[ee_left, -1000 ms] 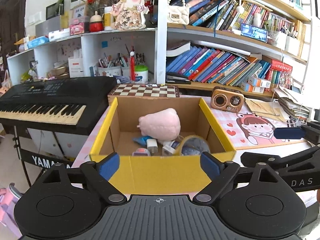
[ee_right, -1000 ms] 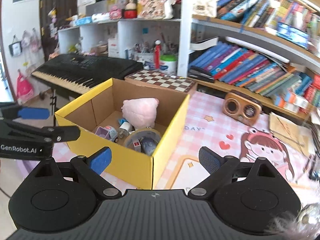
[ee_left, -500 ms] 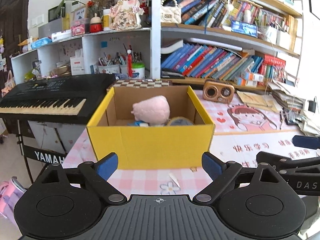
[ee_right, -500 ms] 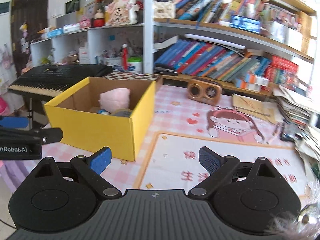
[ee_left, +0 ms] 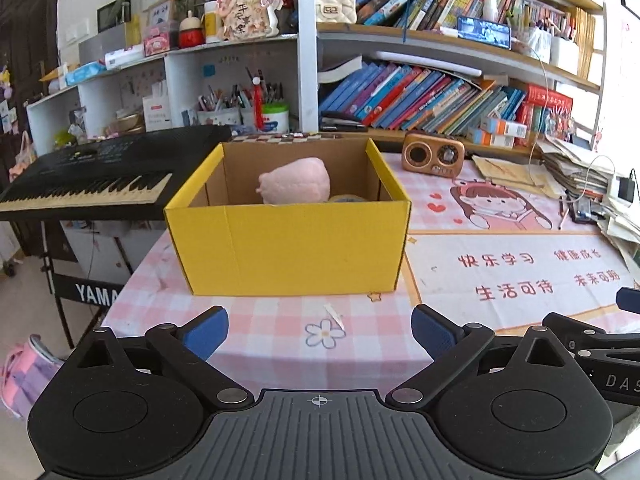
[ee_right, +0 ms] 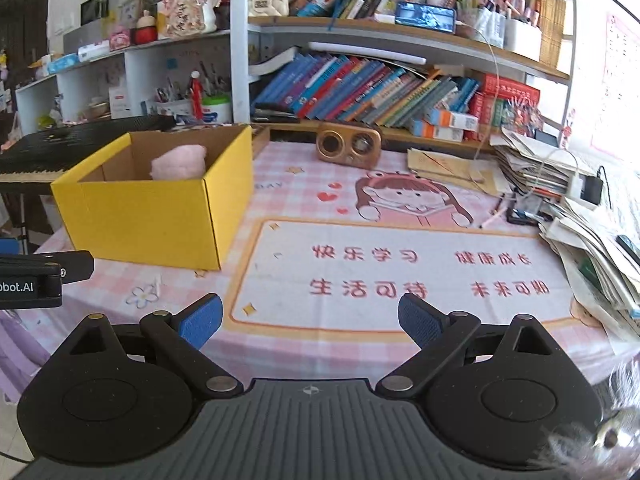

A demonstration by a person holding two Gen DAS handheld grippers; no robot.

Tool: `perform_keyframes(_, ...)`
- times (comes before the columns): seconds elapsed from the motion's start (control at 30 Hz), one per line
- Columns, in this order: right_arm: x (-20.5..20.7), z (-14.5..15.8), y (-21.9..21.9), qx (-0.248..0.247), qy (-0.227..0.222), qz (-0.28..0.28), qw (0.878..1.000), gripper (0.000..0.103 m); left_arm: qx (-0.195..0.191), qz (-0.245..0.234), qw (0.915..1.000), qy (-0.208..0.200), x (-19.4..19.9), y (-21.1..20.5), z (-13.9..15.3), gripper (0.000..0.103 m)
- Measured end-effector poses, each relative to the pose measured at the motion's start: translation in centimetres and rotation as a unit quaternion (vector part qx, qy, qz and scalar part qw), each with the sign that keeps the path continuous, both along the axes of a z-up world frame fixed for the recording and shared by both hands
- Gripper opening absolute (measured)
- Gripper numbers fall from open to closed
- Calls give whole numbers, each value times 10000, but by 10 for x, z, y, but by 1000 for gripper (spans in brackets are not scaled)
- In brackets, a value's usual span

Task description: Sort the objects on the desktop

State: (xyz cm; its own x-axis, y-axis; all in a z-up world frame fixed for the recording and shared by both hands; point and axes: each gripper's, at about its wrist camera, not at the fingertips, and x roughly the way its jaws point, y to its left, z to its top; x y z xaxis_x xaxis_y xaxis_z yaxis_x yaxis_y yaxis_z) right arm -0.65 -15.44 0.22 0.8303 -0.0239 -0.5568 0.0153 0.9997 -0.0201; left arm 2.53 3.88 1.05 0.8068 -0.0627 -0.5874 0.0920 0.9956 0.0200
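A yellow cardboard box (ee_left: 288,248) stands on the pink checked tablecloth (ee_left: 276,328); a pink plush toy (ee_left: 296,180) and the top of a tape roll (ee_left: 348,199) show over its rim. The right wrist view has the same box (ee_right: 160,216) at the left with the plush (ee_right: 180,164) inside. My left gripper (ee_left: 320,330) hangs above the cloth in front of the box, its jaws opening wide with nothing between them. My right gripper (ee_right: 310,320) is open and empty over the printed desk mat (ee_right: 400,272).
A wooden retro radio (ee_left: 434,156) and a stack of papers (ee_right: 592,232) sit right of the box. A black keyboard (ee_left: 96,180) stands off the table's left edge. Bookshelves (ee_left: 420,96) line the back. A small paper scrap (ee_left: 334,314) lies before the box.
Both grippers have drawn back from above the box toward the table's front and sunk lower; the box now looks farther off. The right gripper's view has swung right onto the desk mat.
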Motion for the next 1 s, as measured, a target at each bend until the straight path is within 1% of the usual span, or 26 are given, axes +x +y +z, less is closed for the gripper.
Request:
perform_keyframes(0.27,-6,0,-11,-7,-4,-170,9999,100,106,23,9999,66,-6,-12,-4,102)
perform_keyframes(0.53,-8,-2,-16,13,60,-247,9997,103,89,48,9999,123,-8,-16,-5,103)
perform_keyframes(1.0,-8,-5,-15,48,114,-237,9996,103,68,-12,9996,286,-8,-16,-9,103)
